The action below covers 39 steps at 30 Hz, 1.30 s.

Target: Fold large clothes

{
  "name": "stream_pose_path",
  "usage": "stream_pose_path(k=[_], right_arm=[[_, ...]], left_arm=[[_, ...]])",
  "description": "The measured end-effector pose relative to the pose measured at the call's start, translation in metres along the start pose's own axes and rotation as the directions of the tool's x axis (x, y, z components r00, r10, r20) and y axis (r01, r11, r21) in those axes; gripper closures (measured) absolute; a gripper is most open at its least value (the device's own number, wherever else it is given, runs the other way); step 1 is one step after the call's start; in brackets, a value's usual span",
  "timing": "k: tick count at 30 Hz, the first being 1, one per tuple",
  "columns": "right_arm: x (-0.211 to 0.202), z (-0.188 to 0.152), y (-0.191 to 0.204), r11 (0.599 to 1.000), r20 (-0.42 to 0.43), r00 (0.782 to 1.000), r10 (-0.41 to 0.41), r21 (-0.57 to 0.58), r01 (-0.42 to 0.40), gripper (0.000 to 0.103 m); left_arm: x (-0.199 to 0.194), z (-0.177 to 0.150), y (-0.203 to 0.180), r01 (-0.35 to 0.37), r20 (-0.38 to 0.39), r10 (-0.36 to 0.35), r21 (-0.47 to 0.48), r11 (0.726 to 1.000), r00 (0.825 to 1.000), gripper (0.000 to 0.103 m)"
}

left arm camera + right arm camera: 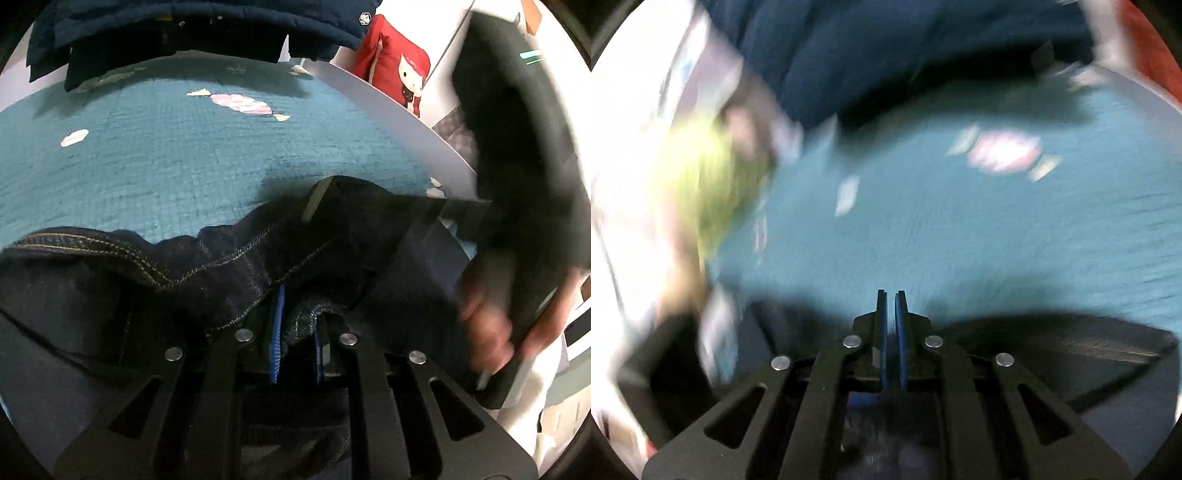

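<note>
Dark blue jeans with tan stitching hang from my left gripper, which is shut on a fold of the denim over the teal quilt. In the right wrist view my right gripper is shut with its blue pads nearly touching and nothing between them. It hovers over the teal quilt. The view is motion-blurred. A dark piece of cloth lies low at the right. The right gripper's body and the hand holding it show blurred at the right of the left wrist view.
Folded dark navy garments lie at the far edge of the bed, and they also show in the right wrist view. A red cushion with a cartoon cat stands at the back right. A yellow-green blurred object is at the left.
</note>
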State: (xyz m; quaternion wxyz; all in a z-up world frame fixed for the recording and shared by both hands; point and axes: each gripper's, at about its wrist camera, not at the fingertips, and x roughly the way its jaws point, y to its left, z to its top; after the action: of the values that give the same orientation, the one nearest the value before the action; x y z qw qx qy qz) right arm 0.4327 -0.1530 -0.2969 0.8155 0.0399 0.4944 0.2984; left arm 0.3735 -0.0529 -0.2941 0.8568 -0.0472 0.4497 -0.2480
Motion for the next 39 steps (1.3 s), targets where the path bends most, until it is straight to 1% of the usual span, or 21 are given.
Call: stream_pose_path(k=[1, 2, 4, 7, 10, 14, 16, 18, 20, 22, 23, 24, 25, 26, 27, 29, 31, 34, 36, 38, 39], right_arm=[[0.01, 0.0, 0.001, 0.999, -0.004, 1.0, -0.022, -0.033, 0.022, 0.096], [0.012, 0.001, 0.0, 0.999, 0.003, 1.0, -0.013, -0.036, 0.013, 0.096], [0.008, 0.004, -0.012, 0.998, 0.007, 0.999, 0.053, 0.021, -0.053, 0.096], [0.007, 0.003, -0.019, 0.993, 0.012, 0.994, 0.105, 0.058, -0.105, 0.097], [0.004, 0.003, -0.02, 0.991, 0.017, 0.993, 0.117, 0.064, -0.118, 0.097], [-0.005, -0.005, -0.023, 0.984, 0.021, 0.988, 0.151, 0.096, -0.152, 0.099], [-0.005, -0.006, -0.027, 0.979, 0.021, 0.986, 0.166, 0.114, -0.167, 0.099], [-0.006, -0.007, -0.027, 0.98, 0.019, 0.987, 0.161, 0.115, -0.162, 0.099], [-0.007, -0.007, -0.025, 0.983, 0.017, 0.989, 0.149, 0.105, -0.15, 0.099], [-0.006, -0.007, -0.026, 0.982, 0.015, 0.989, 0.149, 0.117, -0.15, 0.099], [-0.005, -0.007, -0.025, 0.981, 0.015, 0.989, 0.149, 0.123, -0.149, 0.099], [-0.006, -0.007, -0.025, 0.98, 0.012, 0.99, 0.144, 0.138, -0.144, 0.099], [-0.008, -0.006, -0.025, 0.979, 0.007, 0.991, 0.135, 0.154, -0.135, 0.099], [-0.012, -0.005, -0.024, 0.978, -0.002, 0.993, 0.117, 0.173, -0.115, 0.099], [-0.021, -0.004, -0.023, 0.973, 0.015, 0.992, 0.126, 0.193, -0.127, 0.099], [-0.047, -0.004, -0.019, 0.974, 0.069, 0.993, 0.093, 0.2, -0.105, 0.093], [-0.07, -0.006, -0.013, 0.985, 0.109, 0.994, 0.023, 0.17, -0.041, 0.092], [-0.076, -0.01, -0.012, 0.979, 0.095, 0.991, 0.097, 0.171, -0.112, 0.092], [-0.055, -0.011, -0.007, 0.989, 0.034, 0.998, 0.059, 0.134, -0.063, 0.092], [-0.028, -0.012, -0.009, 0.989, -0.021, 0.999, 0.043, 0.141, -0.04, 0.09], [-0.011, -0.014, -0.012, 0.991, -0.052, 0.999, 0.001, 0.134, 0.006, 0.091]], left_arm=[[0.0, 0.003, 0.0, -0.031, -0.002, 0.031, 0.023, 0.999, 1.0, 0.089], [-0.003, 0.006, -0.001, -0.061, 0.004, 0.061, 0.041, 0.997, 0.998, 0.087], [-0.009, 0.009, -0.004, -0.077, 0.0, 0.077, 0.073, 0.994, 0.997, 0.086], [-0.016, 0.015, -0.014, -0.147, -0.03, 0.15, 0.096, 0.984, 0.988, 0.086], [-0.02, 0.021, -0.02, -0.205, -0.08, 0.21, 0.068, 0.976, 0.974, 0.086], [-0.028, 0.027, -0.032, -0.267, -0.121, 0.276, 0.086, 0.96, 0.953, 0.086], [-0.036, 0.029, -0.036, -0.279, -0.107, 0.287, 0.091, 0.956, 0.952, 0.085], [-0.051, 0.03, -0.039, -0.281, -0.05, 0.285, 0.086, 0.956, 0.957, 0.085], [-0.065, 0.035, -0.036, -0.33, 0.021, 0.329, 0.051, 0.943, 0.944, 0.085], [-0.069, 0.039, -0.027, -0.289, 0.065, 0.288, 0.014, 0.957, 0.956, 0.08], [-0.06, 0.04, -0.017, -0.277, 0.059, 0.277, -0.011, 0.961, 0.959, 0.078], [-0.044, 0.038, -0.008, -0.315, 0.031, 0.316, -0.023, 0.949, 0.948, 0.078], [-0.021, 0.034, 0.001, -0.365, -0.005, 0.365, -0.016, 0.931, 0.931, 0.079], [-0.006, 0.031, 0.004, -0.408, -0.006, 0.408, -0.008, 0.913, 0.913, 0.08], [0.005, 0.027, 0.006, -0.466, 0.016, 0.466, 0.001, 0.885, 0.884, 0.08], [0.017, 0.023, 0.006, -0.528, 0.057, 0.526, 0.03, 0.849, 0.849, 0.08], [0.015, 0.024, 0.006, -0.526, 0.059, 0.524, 0.015, 0.851, 0.85, 0.08], [0.011, 0.023, 0.016, -0.49, 0.059, 0.491, -0.021, 0.871, 0.869, 0.08], [0.008, 0.023, 0.021, -0.472, 0.059, 0.474, -0.041, 0.881, 0.879, 0.08], [0.009, 0.024, 0.021, -0.48, 0.057, 0.482, -0.049, 0.876, 0.874, 0.08], [0.011, 0.025, 0.02, -0.487, 0.058, 0.489, -0.05, 0.872, 0.87, 0.08]])
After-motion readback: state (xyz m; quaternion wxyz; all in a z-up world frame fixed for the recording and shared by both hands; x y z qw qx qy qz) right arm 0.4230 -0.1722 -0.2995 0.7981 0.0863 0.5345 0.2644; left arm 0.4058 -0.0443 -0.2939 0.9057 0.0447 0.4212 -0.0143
